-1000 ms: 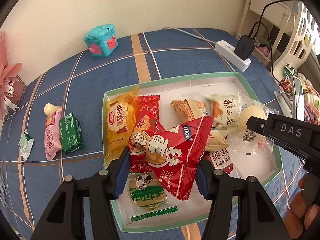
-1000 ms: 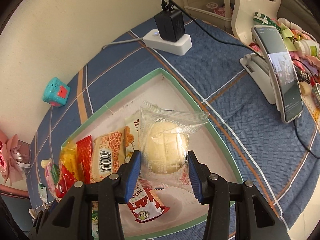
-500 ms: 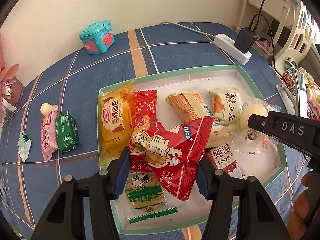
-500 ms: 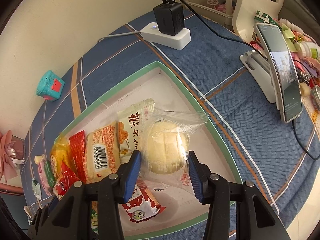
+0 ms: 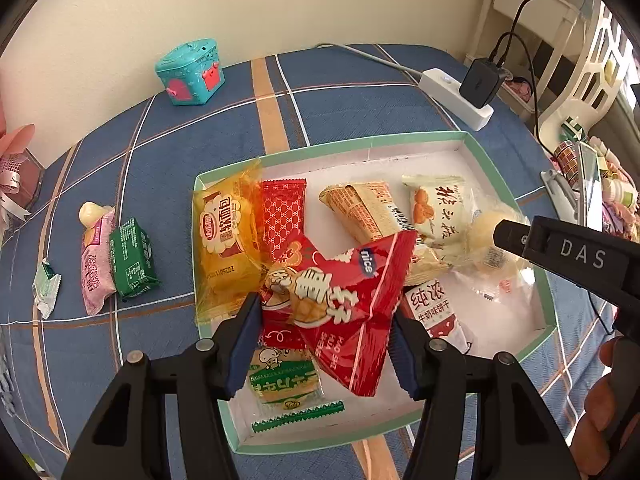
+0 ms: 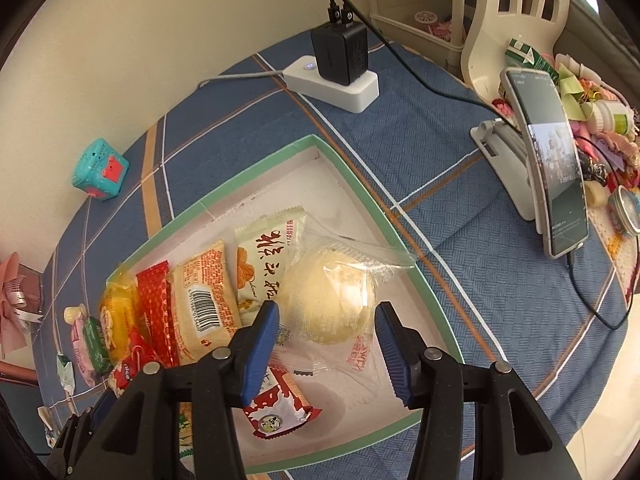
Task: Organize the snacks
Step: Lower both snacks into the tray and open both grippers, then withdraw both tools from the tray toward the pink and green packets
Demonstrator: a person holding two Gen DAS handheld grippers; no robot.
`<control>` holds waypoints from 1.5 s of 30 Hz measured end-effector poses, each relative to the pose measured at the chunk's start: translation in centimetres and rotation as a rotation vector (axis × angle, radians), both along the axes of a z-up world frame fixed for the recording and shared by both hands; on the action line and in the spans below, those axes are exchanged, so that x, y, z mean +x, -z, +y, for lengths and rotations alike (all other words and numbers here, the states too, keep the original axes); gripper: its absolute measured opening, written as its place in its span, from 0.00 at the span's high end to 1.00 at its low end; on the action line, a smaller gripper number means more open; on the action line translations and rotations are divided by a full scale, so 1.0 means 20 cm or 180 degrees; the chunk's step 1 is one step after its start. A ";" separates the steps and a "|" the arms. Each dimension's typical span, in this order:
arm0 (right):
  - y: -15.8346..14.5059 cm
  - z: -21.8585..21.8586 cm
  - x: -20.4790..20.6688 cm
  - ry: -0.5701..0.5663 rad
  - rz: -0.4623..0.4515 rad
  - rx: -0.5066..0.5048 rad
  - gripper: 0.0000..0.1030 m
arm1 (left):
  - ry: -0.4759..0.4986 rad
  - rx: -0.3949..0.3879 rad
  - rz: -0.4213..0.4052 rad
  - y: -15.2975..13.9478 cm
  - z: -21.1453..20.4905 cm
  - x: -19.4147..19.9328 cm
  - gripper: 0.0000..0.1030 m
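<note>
My left gripper (image 5: 324, 344) is clenching a crinkled red foil snack bag (image 5: 344, 296) over the green-rimmed white cardboard tray (image 5: 400, 140). My right gripper (image 6: 326, 344) is gripping a clear-wrapped pale round bun (image 6: 332, 304) — both jaws pinching the wrappers.

A red snack bag (image 5: 344, 300) and a clear-wrapped pale bun (image 6: 332, 308), apparently lifted, sit over the green-rimmed tray (image 5: 404, 139).

Snacks (image 5: 340, 288) in tray (image 5: 472, 138) — 2 packets (image 5: 116, 256) left of it

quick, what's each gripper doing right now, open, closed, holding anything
Left gripper: closed on the red snack bag above the tray.
Right gripper: closed on the clear-wrapped round bun, above the same tray.
</note>
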State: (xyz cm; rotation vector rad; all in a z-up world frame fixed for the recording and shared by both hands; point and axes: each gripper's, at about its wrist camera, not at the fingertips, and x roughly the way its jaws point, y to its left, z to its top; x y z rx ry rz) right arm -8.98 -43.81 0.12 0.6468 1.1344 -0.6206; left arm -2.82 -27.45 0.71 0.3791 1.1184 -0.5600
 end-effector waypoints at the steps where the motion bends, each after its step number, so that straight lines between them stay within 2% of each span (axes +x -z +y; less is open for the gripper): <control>1: -0.01 0.00 0.00 -0.0005 -0.0019 -0.0006 0.45 | -0.0002 -0.0004 0.0003 -0.01 0.00 0.00 0.42; 10: -0.11 0.02 -0.02 -0.0054 -0.0091 -0.0140 0.43 | -0.0081 -0.0221 -0.0078 -0.14 0.08 -0.01 0.42; 17: -0.16 0.05 -0.02 -0.0094 -0.0117 -0.0213 0.43 | -0.0348 -0.0442 -0.0078 -0.23 0.20 0.07 0.42; 30: -0.17 0.12 0.02 -0.0231 -0.0065 -0.0292 0.43 | -0.0791 -0.0709 0.0024 -0.26 0.43 0.20 0.42; 35: -0.15 0.16 0.04 -0.0307 -0.0018 -0.0303 0.43 | -0.0956 -0.0737 0.0083 -0.24 0.51 0.25 0.42; 42: -0.14 0.23 0.09 -0.0441 0.0046 -0.0339 0.43 | -0.1137 -0.0631 0.0159 -0.17 0.58 0.31 0.42; 45: -0.13 0.25 0.10 -0.0492 0.0059 -0.0347 0.38 | -0.1167 -0.0574 0.0177 -0.14 0.60 0.33 0.41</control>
